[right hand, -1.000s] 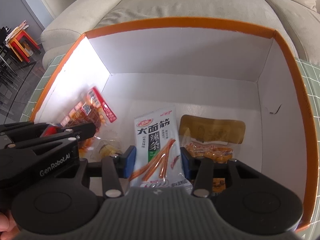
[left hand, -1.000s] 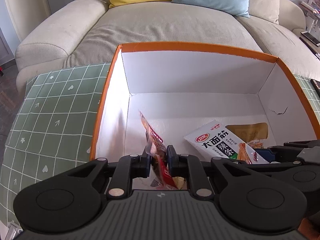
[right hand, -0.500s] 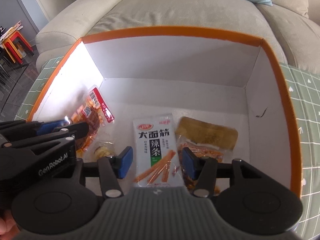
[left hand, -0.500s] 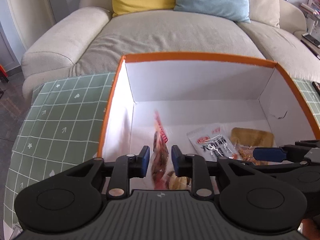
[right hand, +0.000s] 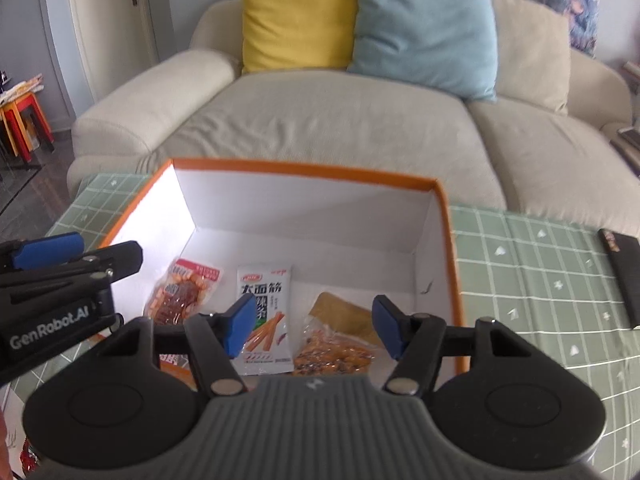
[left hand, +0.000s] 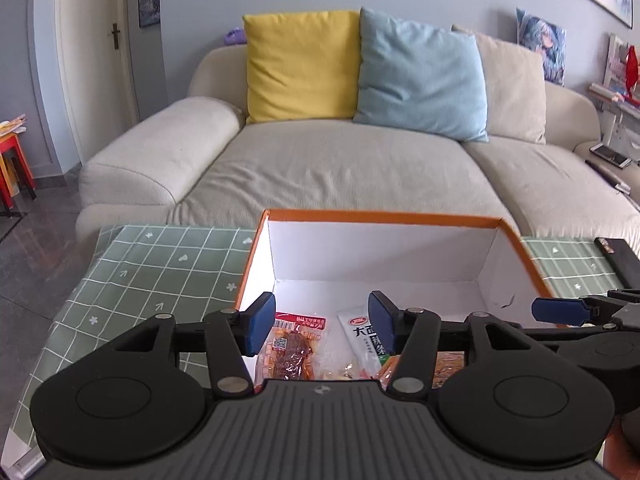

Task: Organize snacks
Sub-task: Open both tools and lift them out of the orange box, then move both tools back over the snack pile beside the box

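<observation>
Orange-rimmed cardboard box (right hand: 450,248), white inside, stands on a green grid-patterned tablecloth (right hand: 532,264) in front of a beige sofa (left hand: 344,160).

Contents, lying flat on the box floor:
- red snack packet (right hand: 182,294), at the left, near the lit wall;
- white packet with red-orange sticks printed on it (right hand: 264,316), in the middle;
- brown and orange snack packet (right hand: 340,338), at the right, just beside the white one.

Left gripper (left hand: 322,328): above the box, jaws parted and just been opening, nothing between the blue pads (left hand: 260,322); the red packet shows below the gap.

Right gripper (right hand: 314,326): above the box, jaws parted and just been opening, nothing clamped.

Other: black flat object (right hand: 624,276) on the cloth at the right; yellow cushion (left hand: 302,66) and light blue cushion (left hand: 420,76) on the sofa.
</observation>
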The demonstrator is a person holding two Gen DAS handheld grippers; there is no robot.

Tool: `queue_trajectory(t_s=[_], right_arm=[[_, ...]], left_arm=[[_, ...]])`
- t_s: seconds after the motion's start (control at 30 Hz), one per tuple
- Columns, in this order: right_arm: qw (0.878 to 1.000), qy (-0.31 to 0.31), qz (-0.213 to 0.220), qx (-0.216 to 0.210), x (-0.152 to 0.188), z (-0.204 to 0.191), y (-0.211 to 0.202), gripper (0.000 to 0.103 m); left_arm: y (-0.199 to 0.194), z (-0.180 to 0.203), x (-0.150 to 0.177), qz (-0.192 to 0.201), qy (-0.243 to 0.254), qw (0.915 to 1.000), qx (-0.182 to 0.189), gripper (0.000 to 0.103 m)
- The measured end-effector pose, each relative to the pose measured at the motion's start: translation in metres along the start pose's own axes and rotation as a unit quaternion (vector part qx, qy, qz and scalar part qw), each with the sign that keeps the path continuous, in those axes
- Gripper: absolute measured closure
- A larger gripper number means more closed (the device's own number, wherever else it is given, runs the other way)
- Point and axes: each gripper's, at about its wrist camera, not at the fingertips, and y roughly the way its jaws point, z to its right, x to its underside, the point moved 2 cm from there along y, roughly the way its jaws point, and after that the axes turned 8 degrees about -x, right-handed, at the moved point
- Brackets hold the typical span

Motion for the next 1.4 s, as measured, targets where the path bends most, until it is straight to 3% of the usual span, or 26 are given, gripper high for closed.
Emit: queue_trajectory(t_s=[0.2, 0.5, 0.7, 0.93, 1.17, 1.3, 1.4], right_arm=[[0.999, -0.013, 0.047, 0.004, 0.017, 0.002, -0.041, 0.041], [0.997, -0.008, 0.077, -0.003, 0.067, 0.001, -0.087, 0.041], [0.998, 0.01, 0.069, -0.005, 0.107, 0.002, -0.101, 0.04], [0.998, 0.034, 0.046, -0.011, 0.144, 0.001, -0.1, 0.035], [1.0, 0.013, 0.008, -0.024, 0.175, -0.012, -0.091, 0.03], [1.0, 0.004, -0.009, -0.023, 0.183, -0.018, -0.084, 0.029], [1.0, 0.0, -0.015, -0.022, 0.186, -0.019, -0.081, 0.028]], left_arm=[[-0.04, 0.003, 0.012, 0.037, 0.0, 0.9993, -0.002, 0.04], [-0.073, 0.002, 0.044, 0.037, 0.012, 0.9992, 0.001, 0.04], [-0.076, -0.006, 0.073, -0.026, 0.018, 0.9994, 0.011, 0.04], [-0.073, -0.02, 0.108, -0.101, 0.018, 0.9939, 0.04, 0.031], [-0.066, -0.058, 0.141, -0.158, -0.05, 0.9825, 0.083, 0.021], [-0.062, -0.072, 0.158, -0.18, -0.061, 0.98, 0.058, 0.02], [-0.06, -0.082, 0.164, -0.175, -0.068, 0.9818, 0.028, 0.02]])
